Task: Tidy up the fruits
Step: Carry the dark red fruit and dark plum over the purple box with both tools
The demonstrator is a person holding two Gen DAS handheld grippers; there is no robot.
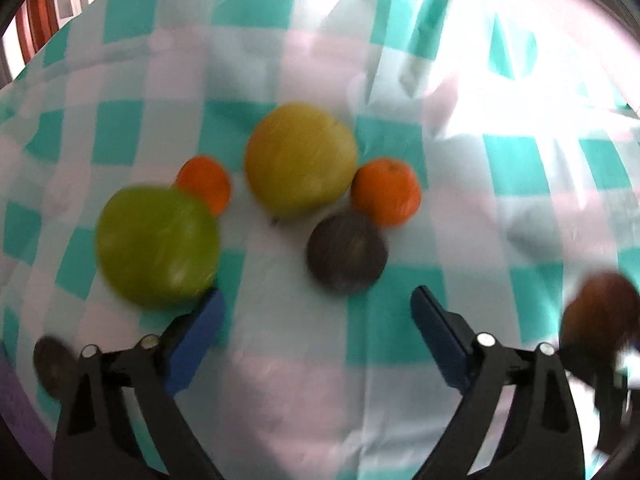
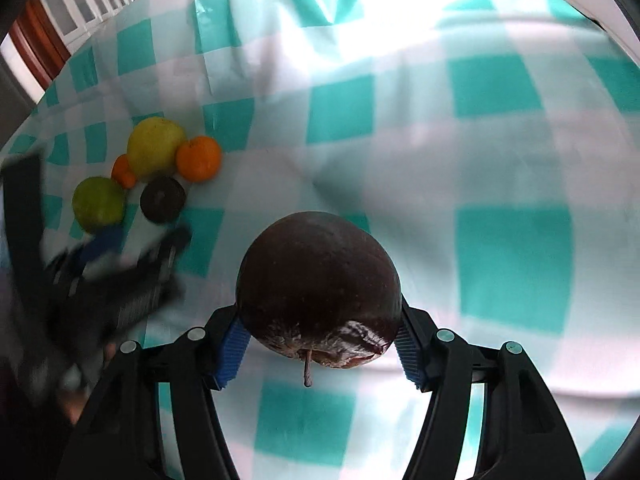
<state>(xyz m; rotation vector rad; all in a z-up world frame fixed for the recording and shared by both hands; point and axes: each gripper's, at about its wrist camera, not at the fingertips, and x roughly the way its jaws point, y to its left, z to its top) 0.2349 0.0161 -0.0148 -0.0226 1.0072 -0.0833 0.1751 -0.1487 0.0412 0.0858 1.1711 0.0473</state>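
My right gripper (image 2: 320,340) is shut on a dark red apple (image 2: 318,288), stem toward the camera, held above the checked cloth; the apple also shows at the right edge of the left wrist view (image 1: 598,312). My left gripper (image 1: 316,312) is open and empty just short of a fruit cluster: a green apple (image 1: 158,246) beside its left finger, a dark purple fruit (image 1: 347,254) ahead between the fingers, a yellow apple (image 1: 300,160), and two oranges (image 1: 386,192) (image 1: 206,184). The cluster shows far left in the right wrist view (image 2: 154,152), with the left gripper (image 2: 132,240) blurred beside it.
A teal and white checked cloth (image 1: 320,360) covers the table. A dark round object (image 1: 50,364) lies at the lower left of the left wrist view. A window and wooden frame (image 2: 44,40) stand beyond the far left table edge.
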